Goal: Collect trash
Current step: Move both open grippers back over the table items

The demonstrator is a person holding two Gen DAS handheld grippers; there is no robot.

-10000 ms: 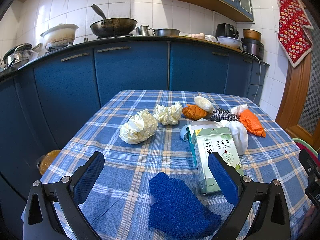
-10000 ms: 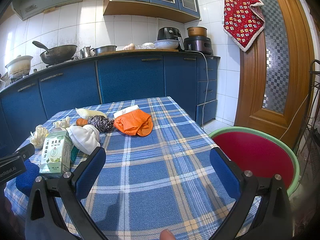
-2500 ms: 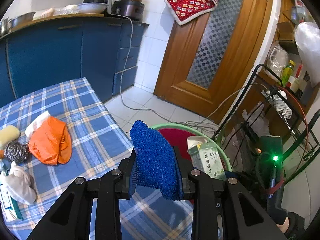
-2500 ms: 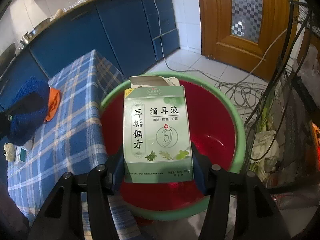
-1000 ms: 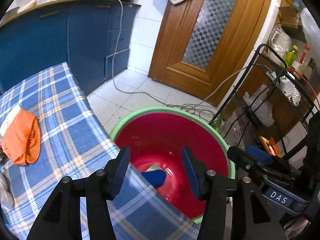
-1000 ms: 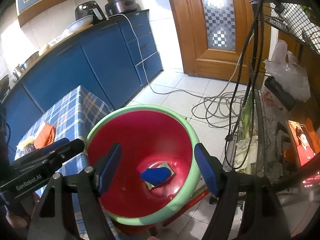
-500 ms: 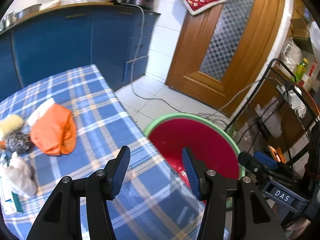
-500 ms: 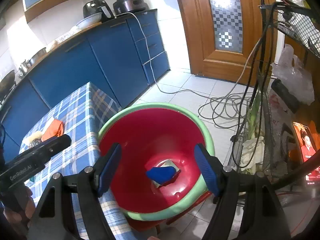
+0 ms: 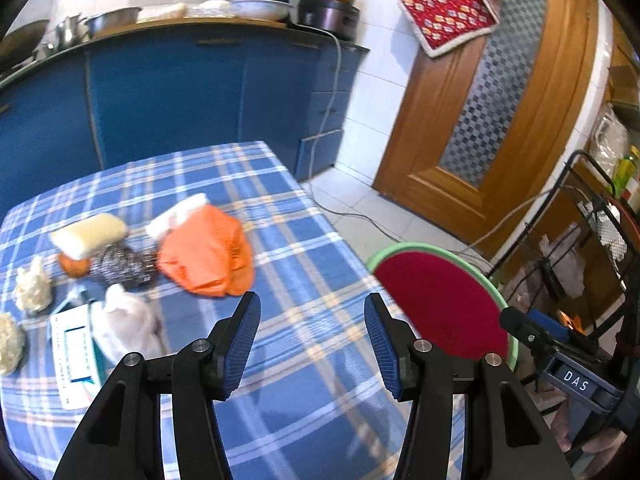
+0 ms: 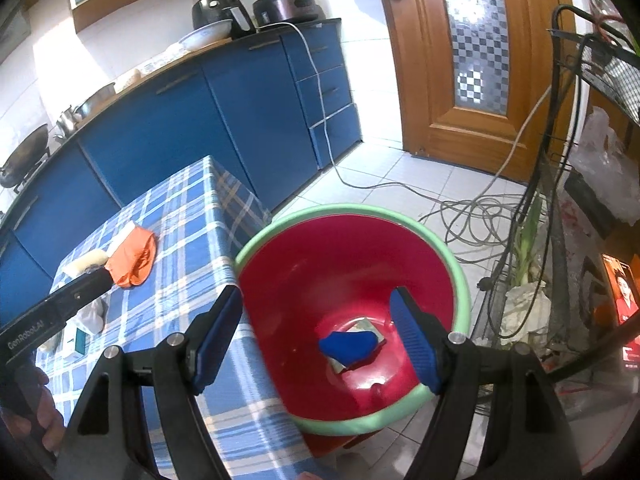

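My left gripper point(image 9: 312, 342) is open and empty above the plaid table point(image 9: 304, 264). On the table lie an orange bag point(image 9: 206, 254), a steel scourer point(image 9: 122, 264), a yellow sponge point(image 9: 88, 234), a white wad point(image 9: 128, 322), a small box point(image 9: 74, 356) and crumpled paper point(image 9: 32, 286). The red basin with a green rim point(image 9: 440, 300) stands off the table's right edge. My right gripper point(image 10: 316, 338) is open and empty over the basin point(image 10: 460, 280). A blue cloth point(image 10: 347, 346) lies on a carton point(image 10: 366, 327) at its bottom.
Blue kitchen cabinets point(image 9: 192, 88) run behind the table. A wooden door point(image 9: 500, 100) is at the right. Loose cables point(image 10: 460, 216) lie on the tiled floor. A black wire rack point(image 10: 592, 160) with bags stands right of the basin.
Both grippers let go of the blue cloth and the carton, which now lie in the basin. My left gripper has swung back left over the table; the right has stayed above the basin.
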